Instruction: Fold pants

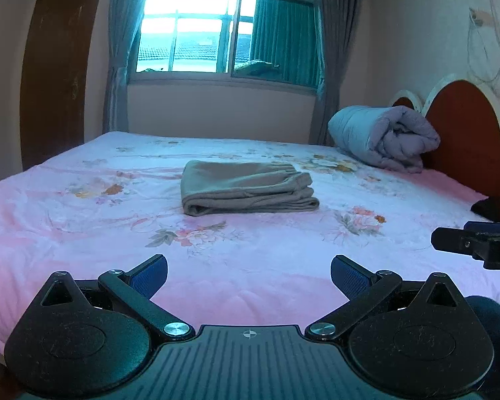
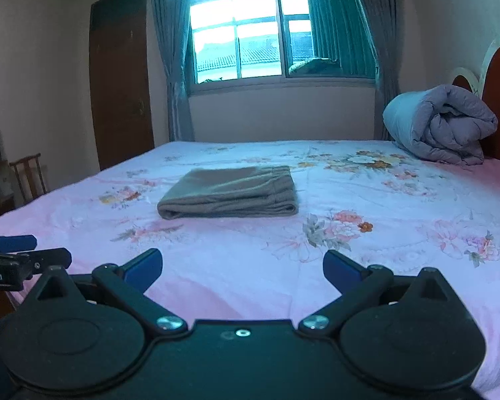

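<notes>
Now both grippers, left (image 1: pixel 249 275) and right (image 2: pixel 242 268), level, jaws spread empty, short of folded pants (image 1: pixel 246 187).

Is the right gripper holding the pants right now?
No, the right gripper is open and empty, well short of the folded pants lying on the bed.

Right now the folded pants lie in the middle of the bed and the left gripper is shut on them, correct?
Not quite. The folded pants do lie mid-bed, but the left gripper is open, its fingers apart and well short of them, as the left wrist view shows.
</notes>
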Action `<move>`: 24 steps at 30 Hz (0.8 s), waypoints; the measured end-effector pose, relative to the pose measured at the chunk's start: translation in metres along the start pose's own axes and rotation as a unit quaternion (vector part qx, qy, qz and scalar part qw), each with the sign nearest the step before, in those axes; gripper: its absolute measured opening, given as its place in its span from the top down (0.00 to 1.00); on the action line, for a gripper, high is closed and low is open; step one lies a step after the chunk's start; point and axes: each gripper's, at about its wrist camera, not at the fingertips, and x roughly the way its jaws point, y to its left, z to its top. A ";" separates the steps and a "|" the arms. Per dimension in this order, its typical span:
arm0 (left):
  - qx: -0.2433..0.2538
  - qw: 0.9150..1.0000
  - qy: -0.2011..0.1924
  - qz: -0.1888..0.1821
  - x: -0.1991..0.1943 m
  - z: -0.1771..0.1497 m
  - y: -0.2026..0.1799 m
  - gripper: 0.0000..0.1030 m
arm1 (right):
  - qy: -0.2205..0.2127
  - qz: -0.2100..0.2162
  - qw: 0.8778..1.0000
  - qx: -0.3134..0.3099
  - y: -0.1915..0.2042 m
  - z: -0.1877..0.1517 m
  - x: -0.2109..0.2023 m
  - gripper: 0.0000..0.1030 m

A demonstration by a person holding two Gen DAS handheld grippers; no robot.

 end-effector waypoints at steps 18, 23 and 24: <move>0.023 1.000 -0.018 -0.007 0.004 0.001 -0.007 0.00 | 0.001 -0.001 1.000 -0.005 0.007 -0.003 0.005 0.06; 0.029 0.999 -0.020 -0.003 0.004 -0.001 -0.010 0.00 | 0.003 -0.001 1.000 -0.007 0.007 -0.004 0.007 0.06; 0.029 0.999 -0.019 -0.003 0.004 -0.001 -0.010 0.00 | 0.003 -0.001 1.000 -0.006 0.007 -0.004 0.007 0.06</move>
